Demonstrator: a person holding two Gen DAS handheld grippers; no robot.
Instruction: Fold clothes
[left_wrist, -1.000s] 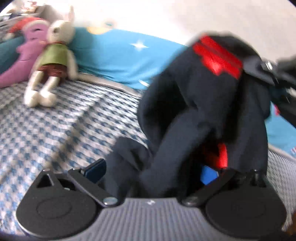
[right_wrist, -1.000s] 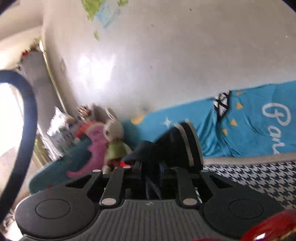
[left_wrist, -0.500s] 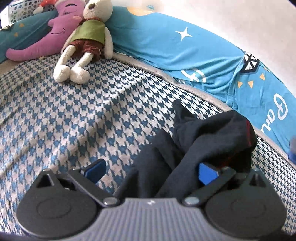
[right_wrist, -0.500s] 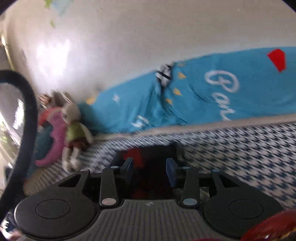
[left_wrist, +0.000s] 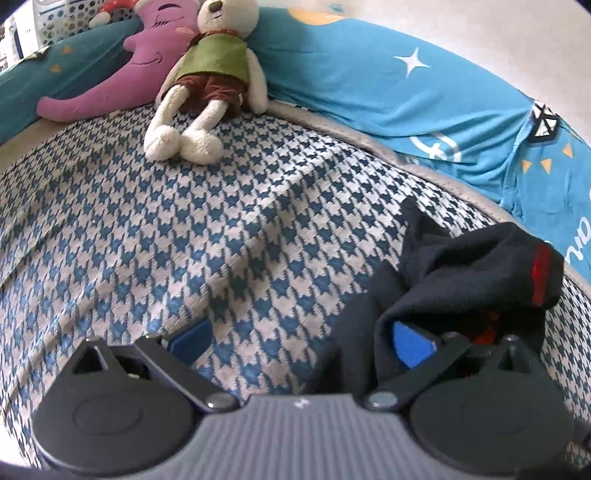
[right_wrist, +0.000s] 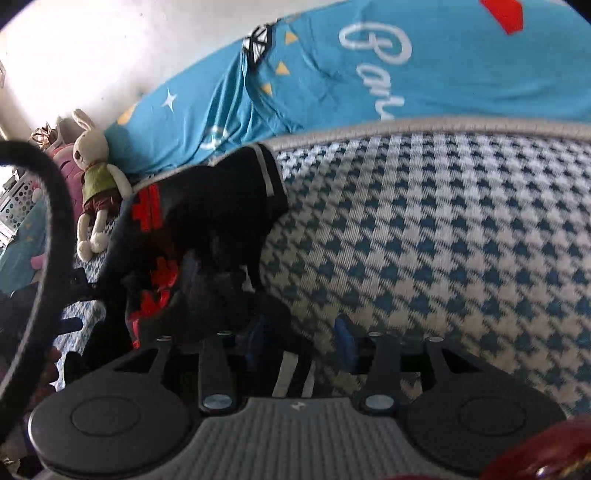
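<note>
The right hand-held gripper is opening, its pads apart with a fold of the dark garment lying loosely between them — let go, it seems. The left hand-held gripper stands wide; cloth drapes over its right pad, though whether that pad presses it I can't quite tell. The garment sits bunched on the houndstooth bed, near the blue pillow. Best to spread it flat first — then find two corners.

Left tongs wide apart and angled downward — right tongs opening, likewise tilted down
</note>
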